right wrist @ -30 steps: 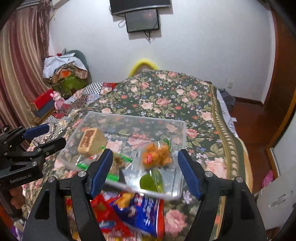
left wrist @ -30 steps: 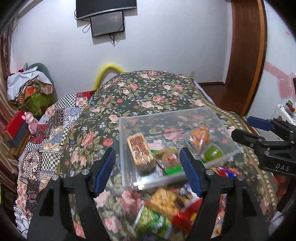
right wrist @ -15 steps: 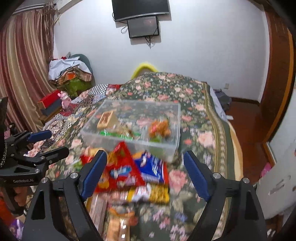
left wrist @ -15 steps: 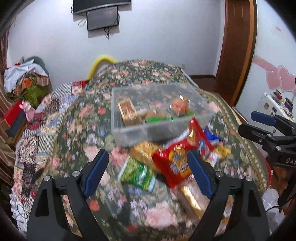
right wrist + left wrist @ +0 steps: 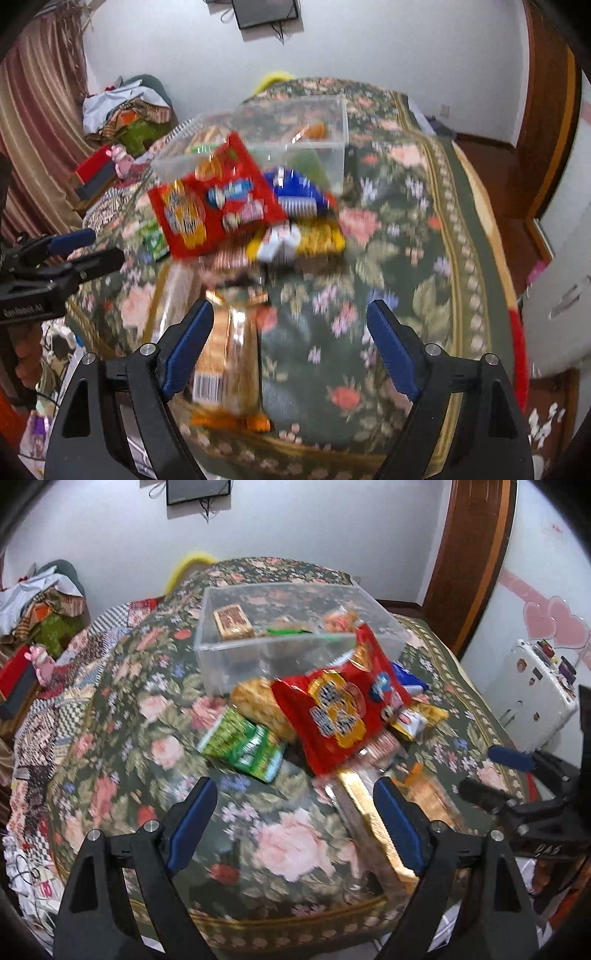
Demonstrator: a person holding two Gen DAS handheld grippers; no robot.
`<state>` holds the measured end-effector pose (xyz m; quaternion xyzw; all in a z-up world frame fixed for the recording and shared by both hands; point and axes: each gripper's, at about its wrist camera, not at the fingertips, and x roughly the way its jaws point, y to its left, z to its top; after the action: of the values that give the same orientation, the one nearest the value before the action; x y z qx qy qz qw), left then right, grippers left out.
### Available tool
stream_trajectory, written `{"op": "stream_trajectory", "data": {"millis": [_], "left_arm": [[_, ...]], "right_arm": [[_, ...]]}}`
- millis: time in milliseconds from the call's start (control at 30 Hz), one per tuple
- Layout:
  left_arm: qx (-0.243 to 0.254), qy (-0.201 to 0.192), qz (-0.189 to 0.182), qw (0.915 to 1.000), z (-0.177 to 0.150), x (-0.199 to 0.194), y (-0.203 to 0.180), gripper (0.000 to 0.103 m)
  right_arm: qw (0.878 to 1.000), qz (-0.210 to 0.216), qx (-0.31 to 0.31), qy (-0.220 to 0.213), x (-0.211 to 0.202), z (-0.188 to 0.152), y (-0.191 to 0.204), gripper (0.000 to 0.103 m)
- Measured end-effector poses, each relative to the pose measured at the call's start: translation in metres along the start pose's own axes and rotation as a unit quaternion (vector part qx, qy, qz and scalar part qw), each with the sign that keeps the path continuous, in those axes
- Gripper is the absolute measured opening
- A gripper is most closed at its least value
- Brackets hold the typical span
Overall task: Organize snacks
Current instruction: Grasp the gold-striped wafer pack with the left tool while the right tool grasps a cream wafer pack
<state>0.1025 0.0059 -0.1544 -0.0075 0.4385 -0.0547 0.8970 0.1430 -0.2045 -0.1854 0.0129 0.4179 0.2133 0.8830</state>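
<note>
Over the floral bed (image 5: 122, 716): left tool (image 5: 291, 821) and right tool (image 5: 290, 341), jaws wide apart after just opening, nothing between the pads, touching nothing; snack packets beyond them, red bag (image 5: 332, 712) leaning on the far clear bin (image 5: 236, 664); orange-wrapped packet (image 5: 225, 354) just beside right tool's left finger.

I'm seeing the floral bedspread (image 5: 155, 716) carrying a clear bin (image 5: 258, 664) and loose snack packets (image 5: 332, 716) lying before it.
</note>
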Motion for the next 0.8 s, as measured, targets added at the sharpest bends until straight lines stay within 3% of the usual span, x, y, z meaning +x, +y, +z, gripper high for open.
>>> {"op": "stream_trajectory", "data": {"millis": [233,333,500,600,667,800], "left_arm": [[-0.005,0.021,-0.022,0.9995,-0.015,0.011,-0.017,0.087],[-0.009,0.030,-0.026,0.9992,-0.019,0.015,-0.020,0.087],[-0.019,0.045,-0.039,0.9980,-0.022,0.024,-0.024,0.087],[-0.017,0.052,-0.046,0.9974,-0.023,0.031,-0.030,0.087],[-0.015,0.058,-0.053,0.9968,-0.025,0.036,-0.036,0.086],[-0.014,0.071,-0.055,0.9959,-0.029,0.048,-0.045,0.073]], "right_arm": [[0.999,0.021,-0.010,0.024,0.013,-0.015,0.013,0.082],[0.999,0.026,-0.019,0.040,0.024,-0.023,0.018,0.073],[0.998,0.018,-0.035,0.044,0.029,-0.026,0.019,0.044],[0.998,0.019,-0.031,0.042,0.027,-0.025,0.012,0.032],[0.999,0.021,-0.023,0.040,0.027,-0.025,0.006,0.028],[0.999,0.025,-0.007,0.035,0.023,-0.025,-0.004,0.025]]}}
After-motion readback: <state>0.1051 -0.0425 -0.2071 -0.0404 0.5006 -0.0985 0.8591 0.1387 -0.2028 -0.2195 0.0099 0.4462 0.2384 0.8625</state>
